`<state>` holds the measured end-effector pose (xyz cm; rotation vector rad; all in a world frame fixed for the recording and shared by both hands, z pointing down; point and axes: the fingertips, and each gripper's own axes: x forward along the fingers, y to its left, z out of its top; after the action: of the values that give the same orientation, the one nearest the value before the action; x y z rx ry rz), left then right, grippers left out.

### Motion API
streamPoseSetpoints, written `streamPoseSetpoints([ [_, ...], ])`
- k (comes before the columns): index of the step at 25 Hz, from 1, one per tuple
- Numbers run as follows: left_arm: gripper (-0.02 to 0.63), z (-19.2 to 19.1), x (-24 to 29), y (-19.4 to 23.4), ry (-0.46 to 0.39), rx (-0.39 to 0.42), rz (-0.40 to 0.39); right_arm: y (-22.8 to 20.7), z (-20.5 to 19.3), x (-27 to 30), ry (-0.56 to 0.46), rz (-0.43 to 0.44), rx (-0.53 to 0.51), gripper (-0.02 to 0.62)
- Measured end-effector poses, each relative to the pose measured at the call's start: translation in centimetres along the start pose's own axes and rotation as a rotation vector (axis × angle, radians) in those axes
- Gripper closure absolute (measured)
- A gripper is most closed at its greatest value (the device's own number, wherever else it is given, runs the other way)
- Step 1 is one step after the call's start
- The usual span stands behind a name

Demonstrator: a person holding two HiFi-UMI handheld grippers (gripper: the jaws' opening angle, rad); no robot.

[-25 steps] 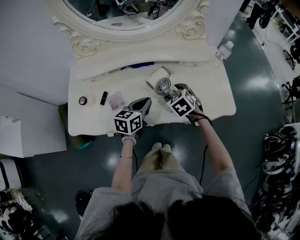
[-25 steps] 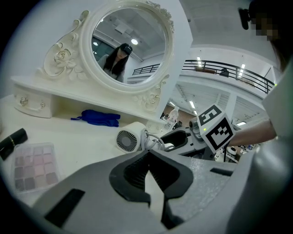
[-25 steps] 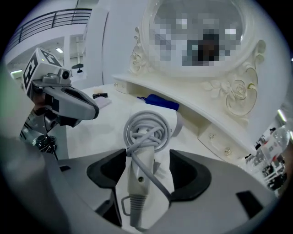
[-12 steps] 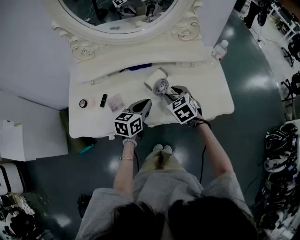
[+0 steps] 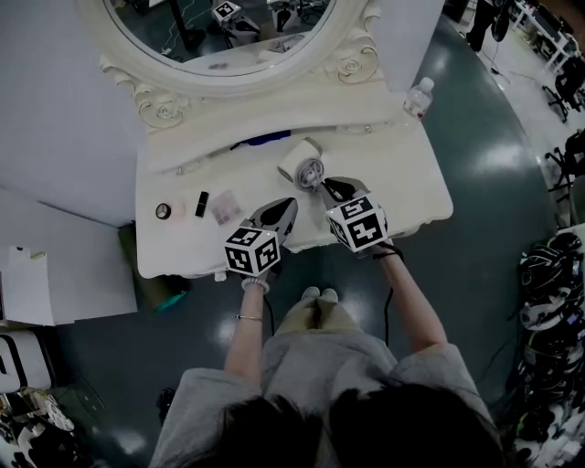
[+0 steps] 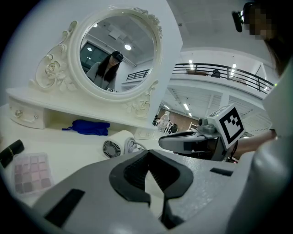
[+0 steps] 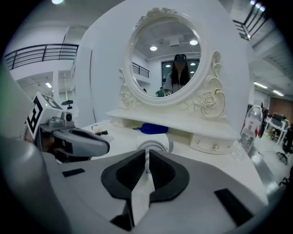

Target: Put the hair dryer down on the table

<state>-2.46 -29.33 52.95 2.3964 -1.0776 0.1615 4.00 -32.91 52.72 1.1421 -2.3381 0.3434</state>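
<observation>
The hair dryer (image 5: 302, 163), a short white barrel with a round grille, lies on its side on the white dressing table (image 5: 430, 187), with no gripper on it. My right gripper (image 5: 329, 187) sits just in front of it, a little off the barrel. In the right gripper view the hair dryer (image 7: 154, 145) shows beyond my right gripper (image 7: 146, 155). Its jaws are closing, with only a thin slit left and nothing between them. My left gripper (image 5: 285, 208) hovers near the table's front edge, left of the dryer, shut and empty. The left gripper view has the hair dryer (image 6: 116, 144) ahead.
A blue cloth (image 5: 265, 139) lies under the mirror shelf. A lipstick (image 5: 202, 203), a pink palette (image 5: 225, 207) and a small round lid (image 5: 163, 211) lie at the left. A water bottle (image 5: 416, 96) stands at the back right corner. The oval mirror (image 5: 219, 27) rises behind.
My right gripper's jaws have come together and the gripper has drawn back a little from the hair dryer, which stays on the table. My left gripper has barely moved.
</observation>
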Motion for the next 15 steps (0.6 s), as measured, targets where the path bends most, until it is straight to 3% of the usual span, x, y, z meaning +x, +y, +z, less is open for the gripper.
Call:
streamPoseSetpoints([
  [9,0.601,2.6,-1.2,-2.9,-0.078,0.065,-0.038,1.3,2.8,-4.1,-0.171,0.032,0.148,0.592],
  [15,0.601,4.9,-2.5,-5.2,-0.139,0.116,-0.069,2.3,4.6,-6.9,-0.285,0.066,0.181,0.594],
])
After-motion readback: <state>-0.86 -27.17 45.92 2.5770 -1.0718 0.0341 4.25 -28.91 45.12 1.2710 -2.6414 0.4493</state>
